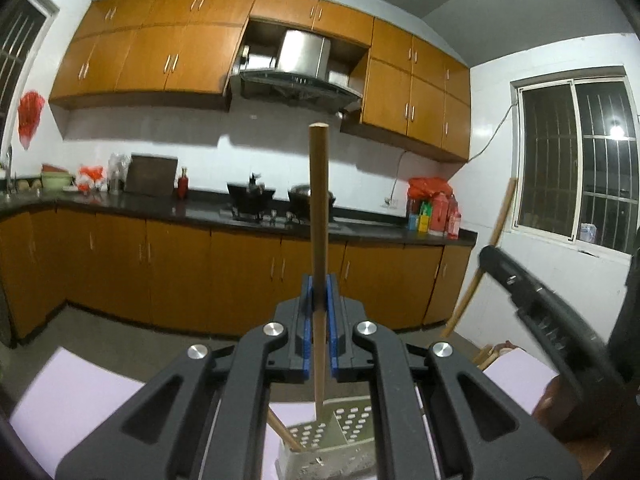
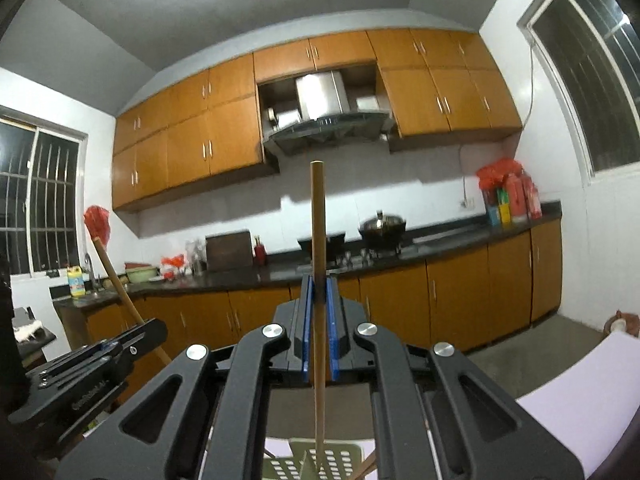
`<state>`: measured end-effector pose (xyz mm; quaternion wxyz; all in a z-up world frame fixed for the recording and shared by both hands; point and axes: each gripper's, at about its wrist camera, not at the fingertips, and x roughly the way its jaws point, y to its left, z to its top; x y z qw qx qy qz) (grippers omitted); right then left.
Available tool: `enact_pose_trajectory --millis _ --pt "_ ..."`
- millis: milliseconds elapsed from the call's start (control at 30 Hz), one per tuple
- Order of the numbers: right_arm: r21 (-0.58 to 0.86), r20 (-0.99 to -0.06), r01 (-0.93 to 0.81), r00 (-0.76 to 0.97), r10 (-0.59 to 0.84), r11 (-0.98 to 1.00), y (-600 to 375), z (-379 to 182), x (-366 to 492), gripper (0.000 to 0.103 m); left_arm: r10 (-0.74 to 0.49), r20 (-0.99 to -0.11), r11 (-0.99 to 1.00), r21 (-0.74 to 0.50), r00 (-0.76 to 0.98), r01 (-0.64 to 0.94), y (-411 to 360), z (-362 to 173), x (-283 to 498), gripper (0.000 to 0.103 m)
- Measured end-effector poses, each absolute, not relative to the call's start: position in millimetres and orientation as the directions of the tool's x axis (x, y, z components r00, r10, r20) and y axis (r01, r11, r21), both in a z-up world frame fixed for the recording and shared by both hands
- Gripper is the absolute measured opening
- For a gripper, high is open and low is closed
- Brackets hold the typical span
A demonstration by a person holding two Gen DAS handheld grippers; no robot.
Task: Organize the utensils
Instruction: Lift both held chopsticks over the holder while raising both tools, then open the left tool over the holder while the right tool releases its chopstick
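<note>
My left gripper (image 1: pixel 319 286) is shut on a wooden chopstick (image 1: pixel 319 200) that stands upright, its lower tip in a perforated metal utensil holder (image 1: pixel 344 436) below. A second stick (image 1: pixel 282 432) leans in that holder. My right gripper (image 2: pixel 319 286) is shut on another wooden chopstick (image 2: pixel 318 232), also upright, its lower end in the same perforated holder (image 2: pixel 296 464). The right gripper also shows at the right of the left wrist view (image 1: pixel 548 320), with its chopstick (image 1: pixel 486 256) slanting. The left gripper shows at the lower left of the right wrist view (image 2: pixel 92 364).
The holder stands on a table with a pale lilac cover (image 1: pixel 80 384). Beyond it is a kitchen counter (image 1: pixel 200 210) with a stove, pots (image 1: pixel 252 194) and bottles (image 1: pixel 434 212), orange cabinets, and a barred window (image 1: pixel 576 160) at the right.
</note>
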<state>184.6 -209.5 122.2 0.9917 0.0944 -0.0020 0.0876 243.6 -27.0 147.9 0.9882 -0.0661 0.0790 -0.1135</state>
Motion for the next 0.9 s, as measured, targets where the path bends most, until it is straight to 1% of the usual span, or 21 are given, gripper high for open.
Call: enact_pose_trajectory --millis 100,167,200,233,267,300,333,533,667,767,833,900 --pt "0.18 -0.035 -0.169 0.983 0.178 0.969 -207.2 105.4 191.3 0.008 -0.244 -0.186 0.962 -0.166 0.952 0.215 -25.5 131.6 253.5 0.008" --pt "0.189 -0.059 -0.174 0.98 0.188 0.966 -207.8 100.7 190.2 0.008 -0.246 -0.214 0.961 -0.181 0.945 0.209 -23.0 124.4 259.0 0.008" --pt "0.194 -0.064 -0.175 0.98 0.19 0.965 -208.3 101.5 189.1 0.009 -0.243 -0.22 0.961 -0.188 0.945 0.204 -19.9 122.1 259.8 0.01" --pt "0.193 -0.069 -0.172 0.98 0.189 0.966 -208.0 103.1 188.4 0.014 -0.243 -0.223 0.96 -0.193 0.944 0.202 -18.4 121.7 259.7 0.01" --pt "0.194 -0.073 -0.169 0.98 0.186 0.966 -209.8 105.0 185.5 0.018 -0.243 -0.223 0.96 -0.198 0.944 0.2 -16.6 122.0 257.9 0.014" --pt "0.197 -0.071 -0.167 0.98 0.184 0.966 -211.7 107.7 182.1 0.029 -0.239 -0.22 0.96 -0.2 0.946 0.197 -13.6 123.4 255.6 0.018" --pt "0.199 -0.068 -0.164 0.981 0.18 0.966 -213.1 110.6 179.0 0.035 -0.239 -0.217 0.96 -0.2 0.946 0.197 -12.3 124.4 253.7 0.019" --pt "0.195 -0.065 -0.158 0.983 0.174 0.968 -225.8 132.1 154.9 0.035 -0.225 -0.18 0.96 -0.208 0.958 0.187 -1.7 143.1 224.8 0.024" --pt "0.189 -0.089 -0.126 0.985 0.145 0.974 -240.3 134.7 129.9 0.036 -0.199 -0.182 0.966 -0.202 0.963 0.162 10.3 148.6 195.0 0.028" --pt "0.193 -0.155 -0.092 0.98 0.123 0.977 -253.7 122.1 115.1 0.036 -0.163 -0.226 0.974 -0.191 0.961 0.12 21.9 136.6 171.2 0.032" --pt "0.187 -0.239 -0.059 0.965 0.104 0.981 -262.9 101.3 111.4 0.036 -0.141 -0.27 0.979 -0.183 0.953 0.093 29.1 121.0 161.3 0.033" --pt "0.182 -0.344 -0.038 0.934 0.1 0.983 -268.4 72.1 112.8 0.036 -0.105 -0.336 0.985 -0.162 0.936 0.053 36.5 95.8 153.9 0.033"
